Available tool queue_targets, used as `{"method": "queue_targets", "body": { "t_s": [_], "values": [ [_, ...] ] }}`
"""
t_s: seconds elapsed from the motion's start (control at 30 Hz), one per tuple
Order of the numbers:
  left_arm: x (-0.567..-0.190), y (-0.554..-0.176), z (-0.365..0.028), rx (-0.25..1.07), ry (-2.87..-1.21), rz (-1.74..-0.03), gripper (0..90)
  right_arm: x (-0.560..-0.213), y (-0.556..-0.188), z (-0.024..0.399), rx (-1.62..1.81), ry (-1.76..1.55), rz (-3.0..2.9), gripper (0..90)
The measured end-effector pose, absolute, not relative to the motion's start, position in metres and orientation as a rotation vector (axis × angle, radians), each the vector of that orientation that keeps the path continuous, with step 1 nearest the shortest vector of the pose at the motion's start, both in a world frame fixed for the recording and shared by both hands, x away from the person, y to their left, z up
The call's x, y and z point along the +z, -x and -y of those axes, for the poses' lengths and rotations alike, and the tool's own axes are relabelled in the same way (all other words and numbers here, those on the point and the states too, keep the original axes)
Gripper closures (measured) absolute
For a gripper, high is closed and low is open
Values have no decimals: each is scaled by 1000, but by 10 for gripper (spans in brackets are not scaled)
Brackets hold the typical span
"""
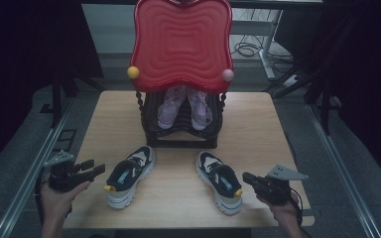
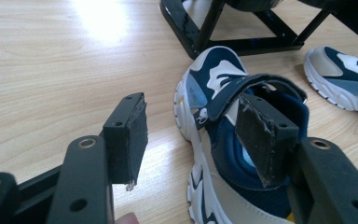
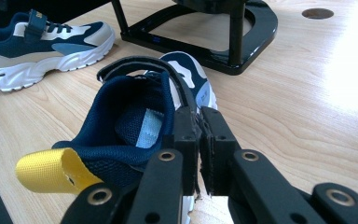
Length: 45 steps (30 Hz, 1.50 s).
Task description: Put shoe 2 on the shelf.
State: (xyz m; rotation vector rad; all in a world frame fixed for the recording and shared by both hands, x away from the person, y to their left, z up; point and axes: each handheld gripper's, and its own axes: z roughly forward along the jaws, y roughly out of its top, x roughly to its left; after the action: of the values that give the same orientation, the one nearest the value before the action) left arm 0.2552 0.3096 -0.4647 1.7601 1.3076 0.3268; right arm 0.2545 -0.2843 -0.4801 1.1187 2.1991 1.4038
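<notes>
two navy, white and beige sneakers are lying on a wooden table (image 1: 258, 119), but the biggest thing on it is standing at the far side: a black rack (image 1: 181, 124) carrying a red wavy-edged tray top (image 1: 181, 42), with a yellow ball (image 1: 133, 72) and a pink ball (image 1: 227, 75) sitting at its lower corners. a pair of pale lilac shoes (image 1: 184, 106) is resting on the rack's shelf under that top.

nearer the person, the left sneaker (image 1: 129, 174) is lying in front of the rack's left foot, toe pointing toward the rack and heel toward the table's near edge. the right sneaker (image 1: 220, 181) is lying well apart from it in front of the rack's right side, toe also toward the rack (the yellow pull tab (image 3: 51, 170) at its heel is facing the person).

the left gripper (image 1: 96, 168) is sitting in the person's left hand (image 1: 57, 198) just beside the left sneaker's heel, its jaws standing wide apart; in the left gripper view the sneaker's collar is showing between and behind them, with neither pad pressing on it.

the right gripper (image 1: 247, 177) is sitting in the right hand (image 1: 283, 210) just beside the right sneaker's heel. its jaws are standing almost together, a thin slit showing between the pads, and nothing is lying between them.
</notes>
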Motion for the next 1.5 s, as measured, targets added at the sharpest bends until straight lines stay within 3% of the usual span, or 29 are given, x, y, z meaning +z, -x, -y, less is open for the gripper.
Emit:
{"method": "queue_targets", "body": {
  "t_s": [0.6,1.5],
  "values": [
    [-458,-260,-301,321,-1793,-1274,434,-466,-263,280,1427,-1091,-2215,700],
    [-459,-281,-262,302,-2017,-1255,443,-461,-291,271,1381,-1100,-2309,648]
  ]
}}
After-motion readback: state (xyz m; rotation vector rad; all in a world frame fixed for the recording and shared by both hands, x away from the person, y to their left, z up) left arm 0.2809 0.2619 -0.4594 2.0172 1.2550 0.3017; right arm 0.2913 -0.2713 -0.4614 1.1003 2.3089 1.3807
